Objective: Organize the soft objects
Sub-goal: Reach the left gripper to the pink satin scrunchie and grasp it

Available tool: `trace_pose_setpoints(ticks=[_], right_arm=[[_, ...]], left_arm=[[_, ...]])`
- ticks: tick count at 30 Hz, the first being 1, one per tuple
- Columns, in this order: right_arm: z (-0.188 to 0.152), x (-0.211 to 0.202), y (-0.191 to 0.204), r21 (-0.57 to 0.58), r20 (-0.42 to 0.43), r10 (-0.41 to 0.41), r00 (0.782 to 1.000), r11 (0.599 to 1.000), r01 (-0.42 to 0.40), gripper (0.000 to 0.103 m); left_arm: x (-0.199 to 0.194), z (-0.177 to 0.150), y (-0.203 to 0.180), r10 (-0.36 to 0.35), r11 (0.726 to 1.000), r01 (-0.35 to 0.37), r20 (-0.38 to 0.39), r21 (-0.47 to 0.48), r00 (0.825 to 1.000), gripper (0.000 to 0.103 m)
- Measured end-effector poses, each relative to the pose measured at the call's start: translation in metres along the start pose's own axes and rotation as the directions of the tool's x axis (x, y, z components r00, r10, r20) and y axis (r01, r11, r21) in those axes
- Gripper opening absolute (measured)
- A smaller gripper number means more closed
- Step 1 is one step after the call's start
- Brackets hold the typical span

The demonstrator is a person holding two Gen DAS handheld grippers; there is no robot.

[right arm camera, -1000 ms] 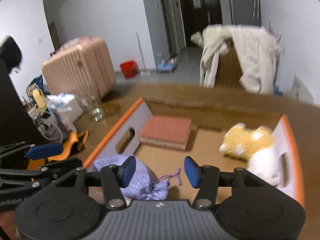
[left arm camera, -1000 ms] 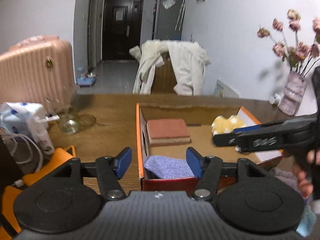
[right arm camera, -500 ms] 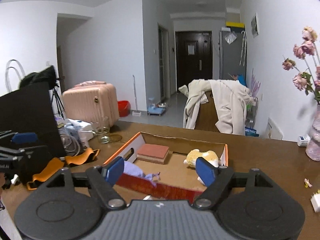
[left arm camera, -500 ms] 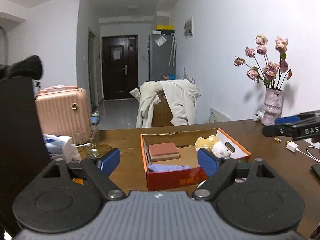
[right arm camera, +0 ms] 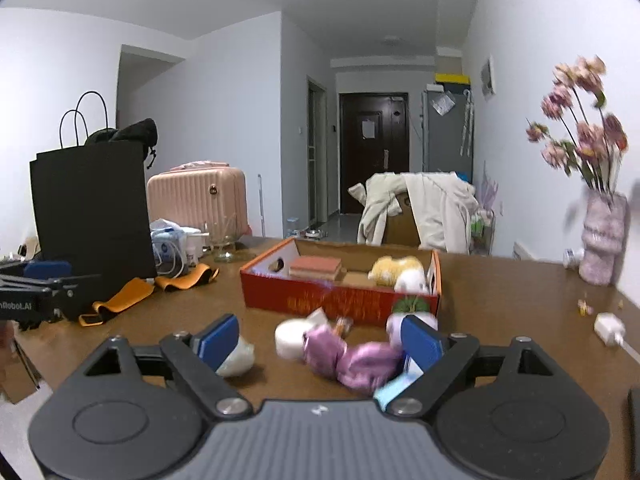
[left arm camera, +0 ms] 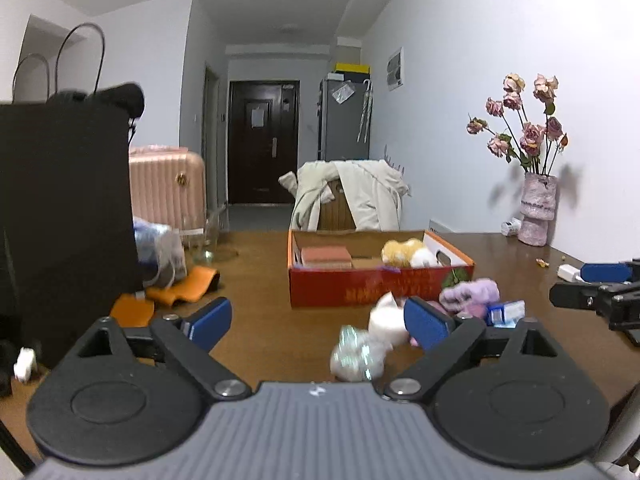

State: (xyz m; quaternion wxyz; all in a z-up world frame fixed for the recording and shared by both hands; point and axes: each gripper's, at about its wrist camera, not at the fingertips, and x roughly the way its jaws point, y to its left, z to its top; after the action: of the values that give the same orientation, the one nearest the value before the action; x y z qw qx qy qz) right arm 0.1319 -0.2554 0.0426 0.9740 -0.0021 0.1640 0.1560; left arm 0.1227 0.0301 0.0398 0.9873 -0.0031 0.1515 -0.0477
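We hold the left claw (left arm camera: pixel 318 324) spread wide with nothing between its blue pads, low over the brown worktop (left arm camera: pixel 260 280); the right claw (right arm camera: pixel 320 338) is likewise wide open and empty. Just ahead of the left claw lie a crinkly silver-white bundle (left arm camera: pixel 354 354) and a white soft toy (left arm camera: pixel 386 324), blurred, with a fluffy lilac piece (left arm camera: pixel 472 294) and a small blue-and-white packet (left arm camera: pixel 506 312) beyond its right pad. From the right wrist view we see a white ball-shaped soft item (right arm camera: pixel 236 358) by the left pad, a doll in purple fabric (right arm camera: pixel 344 356) lying between the pads on the worktop, and a pale blue item (right arm camera: pixel 390 392) under the right finger. Farther back stands the red cardboard box (left arm camera: pixel 360 290), holding a pink sponge block (left arm camera: pixel 326 257) at its left and a yellow-and-white plush (left arm camera: pixel 408 254) at its right. Orange straps (right arm camera: pixel 132 292) and a black paper bag (right arm camera: pixel 92 208) sit to the left, a vase of pink flowers (left arm camera: pixel 538 214) to the far right.
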Motion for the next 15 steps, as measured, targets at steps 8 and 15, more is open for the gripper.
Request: trace_pose_setpoints(ticks=[8, 15], right_arm=[[-0.033, -0.010, 0.004, 0.066, -0.047, 0.018, 0.999, 0.998, -0.015, 0.088], [-0.044, 0.012, -0.008, 0.114, -0.104, -0.012, 0.994, 0.993, 0.024, 0.086]], left_arm=[[0.002, -0.029, -0.011, 0.021, 1.000, -0.020, -0.075, 0.017, 0.997, 0.096], [0.022, -0.035, -0.022, -0.010, 1.000, 0.013, -0.118, 0.025, 0.993, 0.096]])
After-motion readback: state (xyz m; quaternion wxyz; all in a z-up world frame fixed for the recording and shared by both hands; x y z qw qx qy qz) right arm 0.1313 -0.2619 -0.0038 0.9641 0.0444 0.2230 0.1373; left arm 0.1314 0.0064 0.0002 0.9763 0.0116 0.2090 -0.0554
